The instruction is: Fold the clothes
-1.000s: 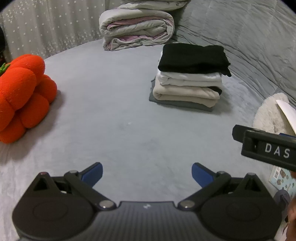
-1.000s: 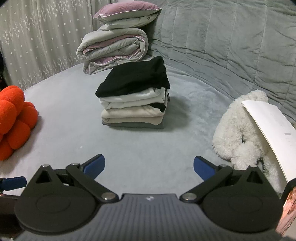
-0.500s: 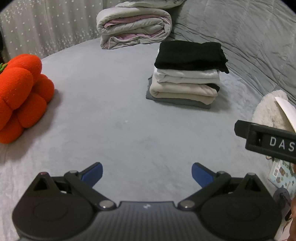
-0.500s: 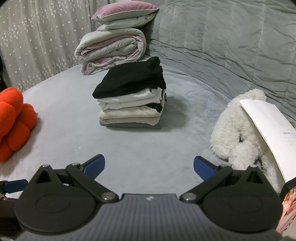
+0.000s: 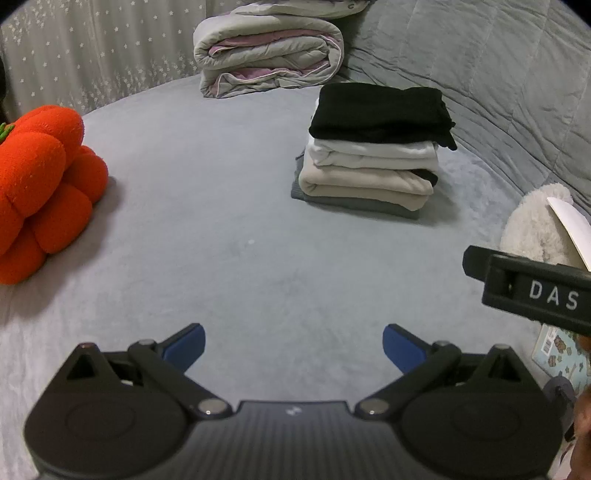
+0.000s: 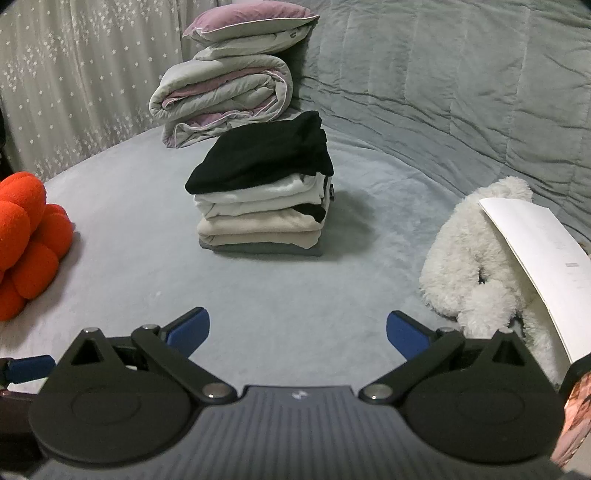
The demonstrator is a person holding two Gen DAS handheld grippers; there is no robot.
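A neat stack of folded clothes [image 5: 373, 162] [image 6: 262, 195] stands on the grey bed, with a black garment [image 5: 380, 110] [image 6: 262, 151] on top, then white, beige and grey layers. My left gripper [image 5: 293, 349] hovers open over bare bed surface, well short of the stack, with nothing between its blue fingertips. My right gripper [image 6: 297, 332] is open too, empty, and faces the stack from nearer the bed's front. In the left wrist view the right gripper's black body marked "DAS" [image 5: 535, 291] shows at the right edge.
A rolled grey and pink duvet [image 5: 269, 48] [image 6: 221, 92] lies behind the stack, with a pillow [image 6: 251, 22] on it. An orange plush pumpkin [image 5: 40, 184] [image 6: 26, 240] sits at the left. A white plush toy [image 6: 476, 258] under a white sheet of card [image 6: 543, 266] lies at the right.
Both grippers have drifted slightly, so the stack sits a little higher and further left in each view. Both stay open and empty.
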